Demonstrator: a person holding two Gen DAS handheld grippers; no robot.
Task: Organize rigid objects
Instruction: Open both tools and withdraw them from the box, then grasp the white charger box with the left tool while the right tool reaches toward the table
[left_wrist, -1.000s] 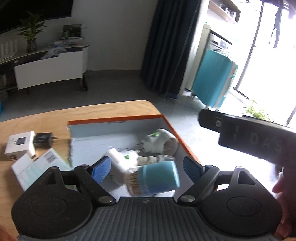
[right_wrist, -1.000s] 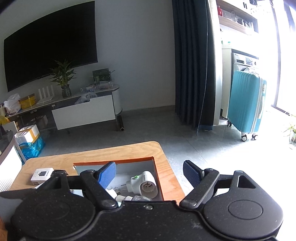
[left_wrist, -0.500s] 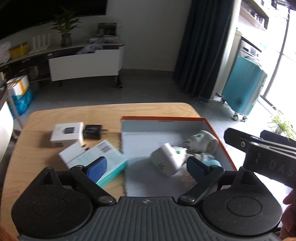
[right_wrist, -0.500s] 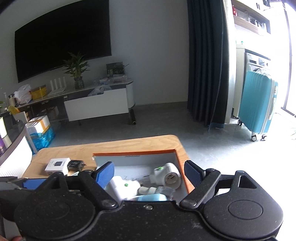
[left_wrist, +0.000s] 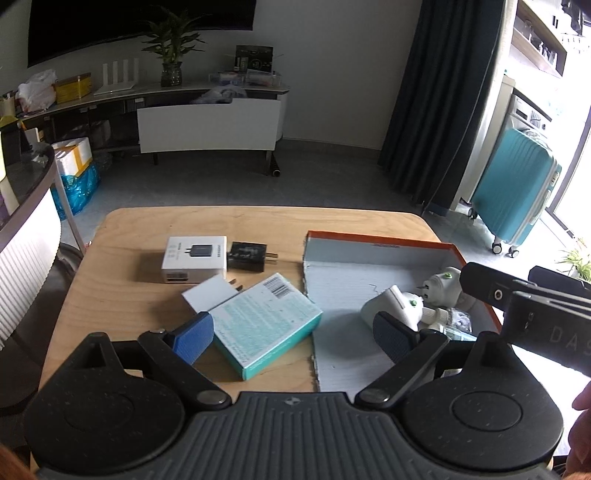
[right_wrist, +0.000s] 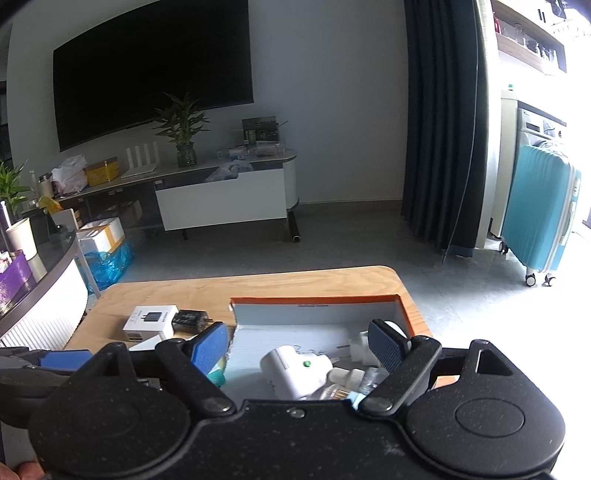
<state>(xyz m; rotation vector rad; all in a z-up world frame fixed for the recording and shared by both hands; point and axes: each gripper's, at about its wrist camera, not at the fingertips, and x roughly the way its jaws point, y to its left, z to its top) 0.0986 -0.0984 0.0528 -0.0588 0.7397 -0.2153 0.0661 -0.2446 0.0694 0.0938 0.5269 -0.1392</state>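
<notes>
Left-wrist view looks down on a rounded-corner, pale-grained wooden table (left_wrist: 155, 295), with the left gripper (left_wrist: 291, 336) hanging above it, its ribbed blue pads spread wide and nothing between them. Below the gap, toward its eleven o'clock side, lies a flat teal carton (left_wrist: 266, 325) with a printed face and a barcode label. At ten o'clock of the carton sits a plain white charger block (left_wrist: 207, 293), and beyond that a glossy white charger box (left_wrist: 194, 258) touching a black plug adapter (left_wrist: 246, 255) with brass prongs. At three o'clock of the carton stands an open cardboard box (left_wrist: 373, 243) with orange outer walls and a grey-white lining; inside it rest a smooth white plug-in diffuser (left_wrist: 391, 308), a second rounded white plug (left_wrist: 443, 282) and a small clear bottle (left_wrist: 448, 321). Right-wrist view shows the right gripper (right_wrist: 299, 349) over that same box, its textured blue pads wide apart and empty, with the diffuser and the bottle lying below the gap.
</notes>
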